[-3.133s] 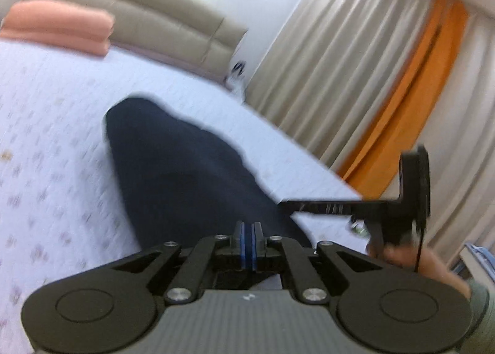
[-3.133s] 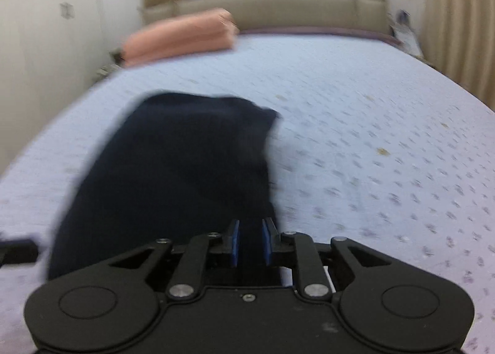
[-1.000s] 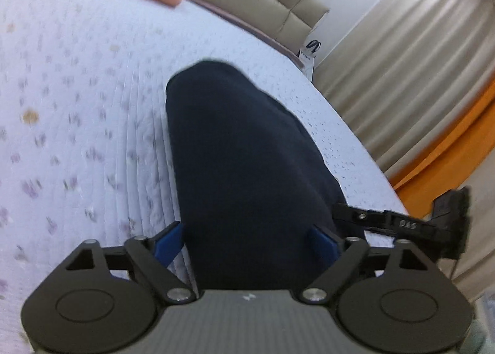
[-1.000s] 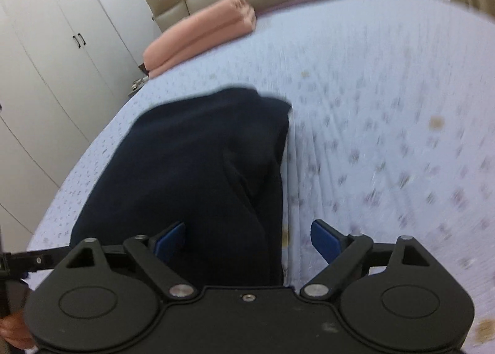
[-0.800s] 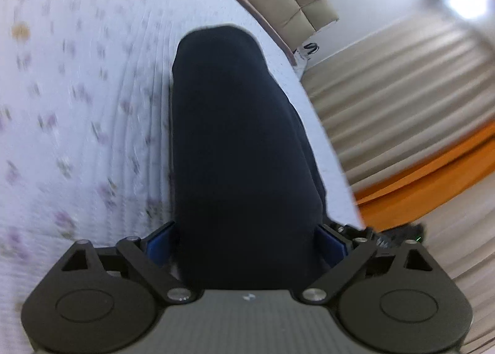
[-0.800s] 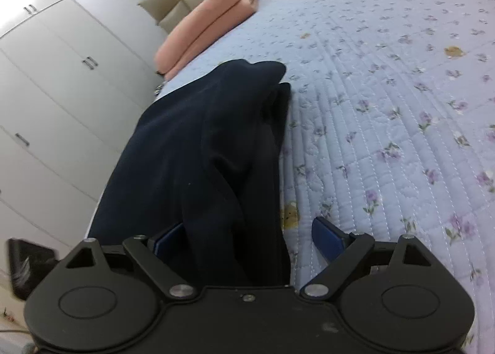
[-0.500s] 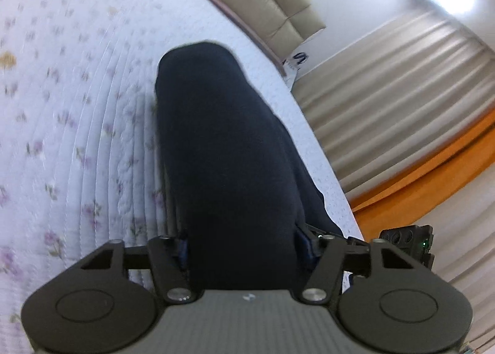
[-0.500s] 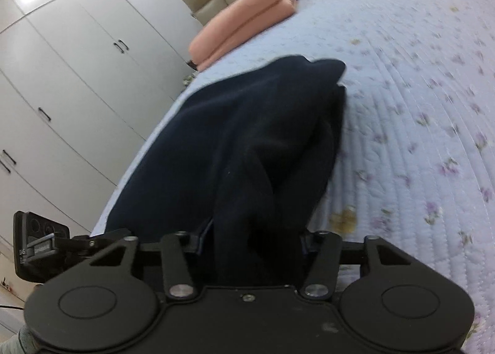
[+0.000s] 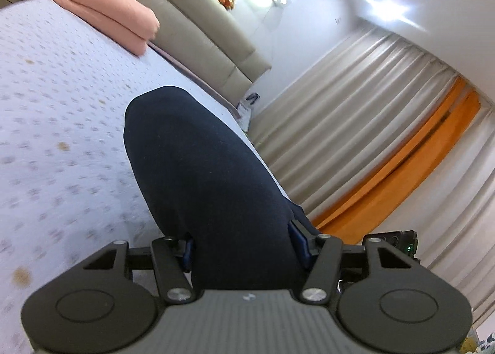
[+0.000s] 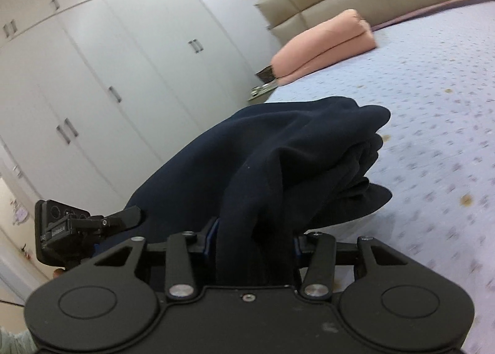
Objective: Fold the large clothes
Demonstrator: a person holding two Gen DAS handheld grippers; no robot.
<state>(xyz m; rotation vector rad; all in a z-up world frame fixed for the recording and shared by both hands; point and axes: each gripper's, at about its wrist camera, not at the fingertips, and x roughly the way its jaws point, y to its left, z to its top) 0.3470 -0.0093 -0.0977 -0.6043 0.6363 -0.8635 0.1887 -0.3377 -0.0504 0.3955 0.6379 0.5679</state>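
A folded dark navy garment lies on the lilac flowered bedspread, its near end raised. My left gripper is shut on the thick near edge, blue pads pressed against the cloth on both sides. In the right wrist view the same garment shows bunched layers, and my right gripper is shut on its near edge too. The left gripper also shows at the left of the right wrist view. The right gripper shows at the right edge of the left wrist view.
A folded pink blanket lies near the beige headboard. White wardrobes stand along one side of the bed. Beige and orange curtains hang on the other side.
Both grippers went from wide open around the garment's near edge to closed on it. Both have lifted and tilted up, raising the near end off the bedspread.
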